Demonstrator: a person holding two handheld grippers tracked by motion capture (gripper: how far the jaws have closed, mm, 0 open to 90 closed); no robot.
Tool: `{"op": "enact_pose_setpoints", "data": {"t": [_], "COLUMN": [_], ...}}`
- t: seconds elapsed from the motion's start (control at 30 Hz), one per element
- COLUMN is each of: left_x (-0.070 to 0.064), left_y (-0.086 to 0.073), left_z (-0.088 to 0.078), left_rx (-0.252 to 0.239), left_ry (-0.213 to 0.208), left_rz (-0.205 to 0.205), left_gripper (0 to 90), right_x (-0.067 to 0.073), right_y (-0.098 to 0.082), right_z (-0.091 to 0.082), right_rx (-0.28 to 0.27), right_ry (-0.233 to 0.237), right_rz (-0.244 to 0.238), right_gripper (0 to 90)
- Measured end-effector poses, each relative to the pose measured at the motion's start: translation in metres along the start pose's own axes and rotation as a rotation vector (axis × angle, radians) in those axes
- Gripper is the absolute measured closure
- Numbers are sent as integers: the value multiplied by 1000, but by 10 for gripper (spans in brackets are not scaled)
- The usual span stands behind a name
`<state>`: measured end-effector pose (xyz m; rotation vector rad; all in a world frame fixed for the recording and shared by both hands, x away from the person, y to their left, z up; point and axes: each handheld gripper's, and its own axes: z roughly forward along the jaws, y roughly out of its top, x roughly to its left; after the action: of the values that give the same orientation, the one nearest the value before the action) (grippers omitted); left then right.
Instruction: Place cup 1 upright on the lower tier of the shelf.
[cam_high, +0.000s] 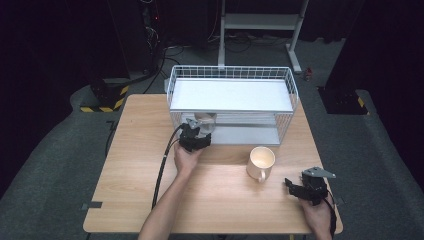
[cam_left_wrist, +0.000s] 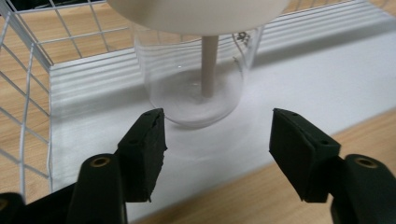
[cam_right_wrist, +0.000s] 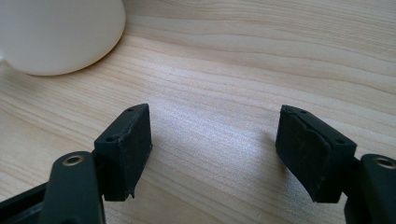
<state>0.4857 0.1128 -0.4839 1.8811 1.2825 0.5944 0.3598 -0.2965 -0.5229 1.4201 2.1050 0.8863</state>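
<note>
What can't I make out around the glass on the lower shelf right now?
- Glass: its rim, hidden in the left gripper view by a pale blurred shape across the top.
- Glass: small in the high view, partly behind the left gripper.
- Mug: cut off by the right gripper view's edge.

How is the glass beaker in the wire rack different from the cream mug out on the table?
The glass beaker is clear, so the rack's post shows through it; the cream mug is opaque. The beaker stands on the white lower shelf of the wire rack, the mug on the bare wooden table. The mug has a side handle; none shows on the beaker. Both stand upright, and neither is gripped.
</note>
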Motion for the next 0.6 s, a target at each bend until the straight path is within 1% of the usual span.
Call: {"op": "enact_pose_setpoints", "data": {"t": [0.03,0.1,0.17,0.2,0.23,0.3,0.4,0.43,0.47,0.53,0.57,0.6], "left_x": [0,0,0,0,0,0,0,1,1,2,2,2], "left_y": [-1,-4,-5,-6,-7,-8,-9,-10,-10,-12,-13,-13], "left_z": [-3,-12,-14,-16,-18,-21,-27,-30,-30,-33,-35,-35], "left_rx": [-8,-24,-26,-28,-28,-27,-37,-37,-37,-37,-34,-34], "left_ry": [-12,-28,-34,-34,-43,-44,-59,-65,-65,-77,-88,-88], "left_rz": [-4,11,9,15,10,18,14,23,23,11,-4,-4], "left_gripper": [343,327,322,315,309,296,278,268,262,253,240,239], "right_x": [0,0,0,0,0,0,0,0,0,0,0,0], "right_y": [0,0,0,0,0,0,0,0,0,0,0,0], "right_z": [0,0,0,0,0,0,0,0,0,0,0,0], "right_rx": [0,0,0,0,0,0,0,0,0,0,0,0], "right_ry": [0,0,0,0,0,0,0,0,0,0,0,0], "right_rz": [0,0,0,0,0,0,0,0,0,0,0,0], "right_gripper": [271,271,271,271,271,271,271,271,271,271,271,271]}}
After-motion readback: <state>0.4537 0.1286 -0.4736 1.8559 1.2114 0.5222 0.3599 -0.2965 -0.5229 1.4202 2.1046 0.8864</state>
